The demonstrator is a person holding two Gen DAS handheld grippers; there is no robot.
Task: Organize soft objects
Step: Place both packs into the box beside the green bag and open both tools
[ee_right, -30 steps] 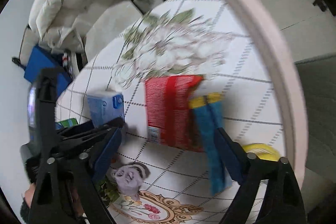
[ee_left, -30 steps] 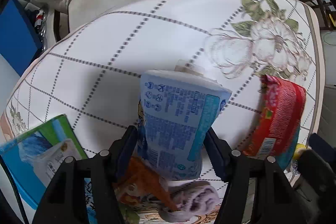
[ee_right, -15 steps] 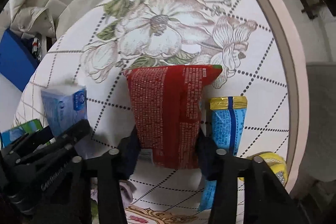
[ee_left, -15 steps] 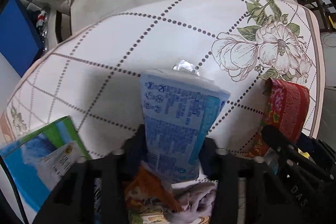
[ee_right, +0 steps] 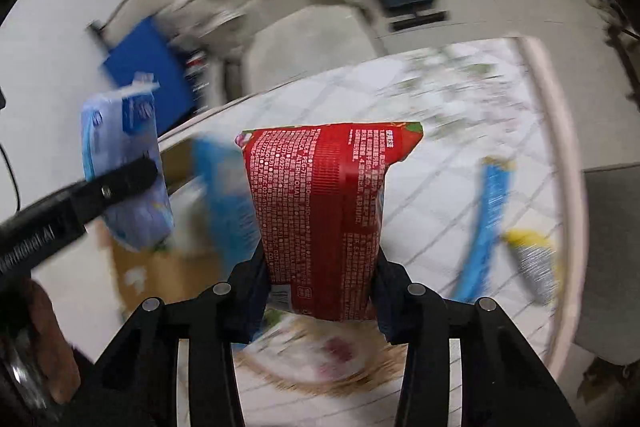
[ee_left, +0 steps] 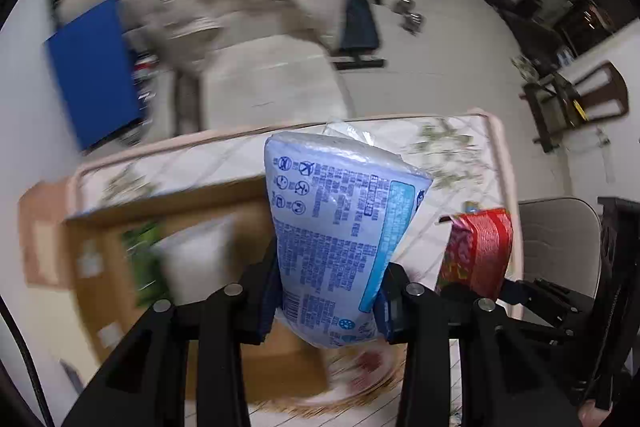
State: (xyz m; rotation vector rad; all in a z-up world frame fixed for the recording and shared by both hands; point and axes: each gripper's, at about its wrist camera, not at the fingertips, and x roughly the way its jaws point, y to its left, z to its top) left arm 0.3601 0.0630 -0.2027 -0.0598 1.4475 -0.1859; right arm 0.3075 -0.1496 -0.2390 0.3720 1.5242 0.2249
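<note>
My left gripper (ee_left: 330,303) is shut on a pale blue tissue pack (ee_left: 340,227) and holds it up in the air above the table. My right gripper (ee_right: 320,293) is shut on a red snack bag (ee_right: 324,211), also lifted off the table. The red bag shows at the right of the left wrist view (ee_left: 476,251). The blue pack and the left gripper's finger show at the left of the right wrist view (ee_right: 124,175). Both views are blurred by motion.
An open cardboard box (ee_left: 132,267) with a green and blue packet (ee_left: 144,259) sits at the left of the floral-patterned table (ee_right: 460,131). A blue sachet (ee_right: 486,223) and a yellow object (ee_right: 528,255) lie on the table at right. Chairs stand beyond the table.
Both grippers have closed on their packs and lifted them off the table. The views have swung up and left, bringing the cardboard box into sight.
</note>
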